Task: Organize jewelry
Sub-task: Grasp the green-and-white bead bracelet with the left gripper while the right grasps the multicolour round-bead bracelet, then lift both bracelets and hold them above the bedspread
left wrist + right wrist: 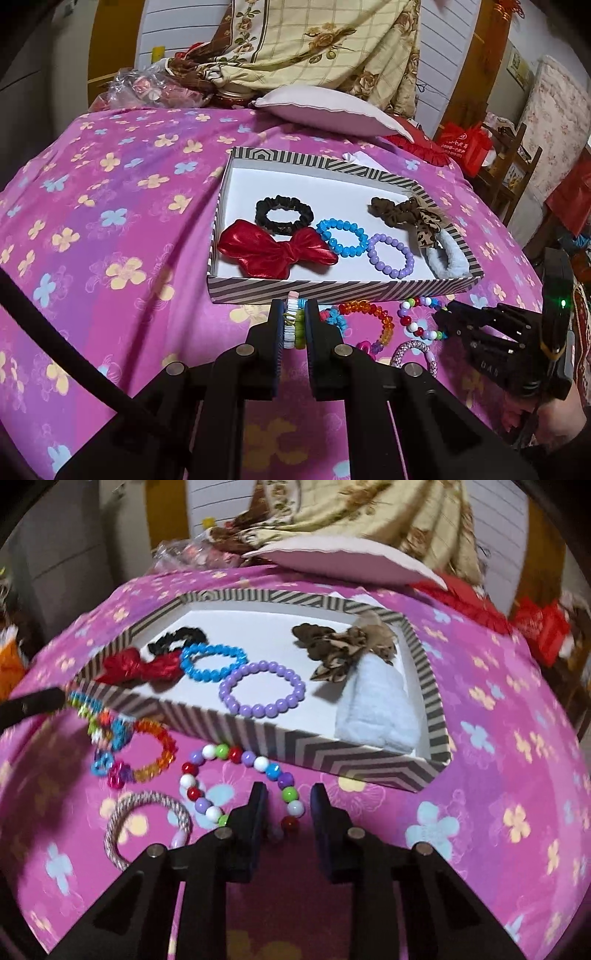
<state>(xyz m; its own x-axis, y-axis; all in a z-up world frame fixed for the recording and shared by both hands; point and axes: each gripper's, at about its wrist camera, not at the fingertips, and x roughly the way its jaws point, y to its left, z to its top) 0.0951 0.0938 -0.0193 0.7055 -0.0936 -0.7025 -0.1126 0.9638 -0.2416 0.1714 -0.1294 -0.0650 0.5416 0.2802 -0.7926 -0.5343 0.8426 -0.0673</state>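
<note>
A striped box [332, 290] [258, 734] on the pink bedspread holds a red bow [273, 251], black scrunchie [283, 214], blue bead bracelet [341, 236], purple bead bracelet [391, 254] [262, 688], leopard bow [410, 216] and pale blue scrunchie [448, 258]. My left gripper [294, 321] is shut on a bundle of colourful hair ties [294, 325] just before the box's near wall. My right gripper [288, 805] [441, 317] is open, its jaws around part of the multicolour bead bracelet [236, 771]. An orange bead bracelet [155, 749] and a pink rope band [147, 823] lie loose nearby.
A pink pillow [332, 109] and a floral quilt [314, 40] lie behind the box. Red bags [465, 144] and a wooden rack [517, 166] stand to the right of the bed. A black cable [74, 354] crosses the left side.
</note>
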